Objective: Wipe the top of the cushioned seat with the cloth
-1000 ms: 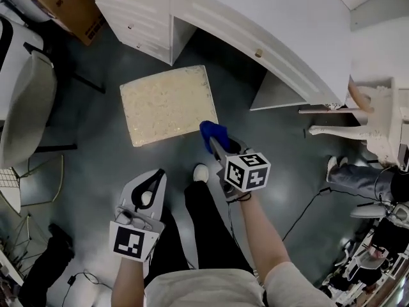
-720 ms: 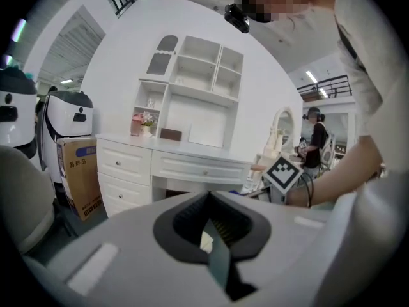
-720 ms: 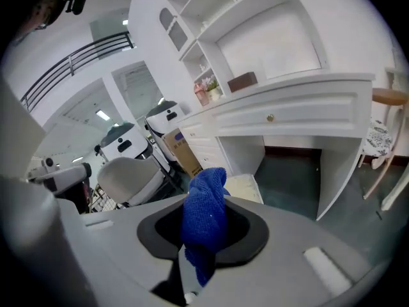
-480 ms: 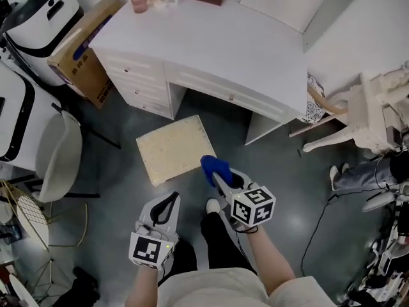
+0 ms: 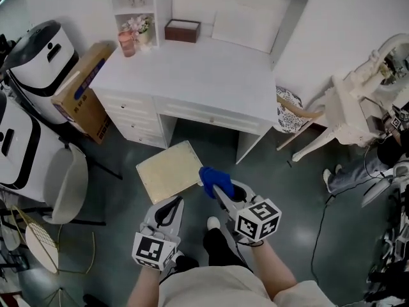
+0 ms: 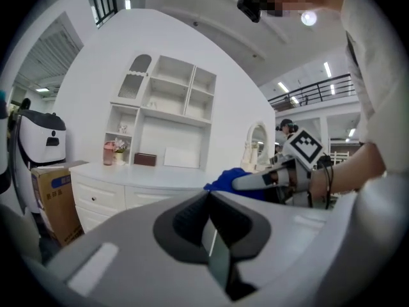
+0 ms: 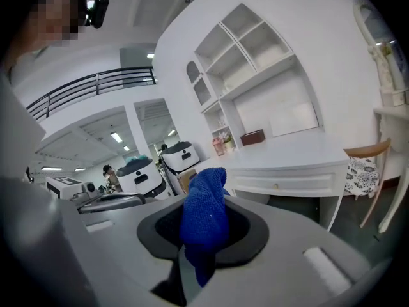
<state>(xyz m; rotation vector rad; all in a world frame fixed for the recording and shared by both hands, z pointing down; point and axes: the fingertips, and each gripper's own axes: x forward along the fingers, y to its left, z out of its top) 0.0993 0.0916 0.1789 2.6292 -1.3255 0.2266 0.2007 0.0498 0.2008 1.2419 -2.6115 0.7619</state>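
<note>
Holding the cloth [image 7: 204, 226] pinched between closed jaws, the right gripper [image 5: 219, 192] sits just right of centre in the lower half of the head view. The blue cloth [image 5: 209, 176] bunches out past its tips. To its left, lower centre of the frame, the left gripper [image 5: 167, 208] has its jaws pressed together with nothing between them. In its own view the left gripper [image 6: 206, 210] shows the two pads meeting in a thin line. Between the grippers, a shoe [image 5: 214, 222] shows on the dark floor [image 5: 281, 190].

Just beyond the tips lies the seat [image 5: 167, 171], a pale square cushion at frame centre; the cloth overlaps its right corner in the head view. Past it stands a white desk [image 5: 198, 75], filling the upper middle, with a brown case [image 5: 183, 30] and a pink cup [image 5: 126, 43] near its back edge. A cardboard box [image 5: 86, 91] leans at the desk's left end, and a white chair [image 5: 348, 107] stands at the right edge.
</note>
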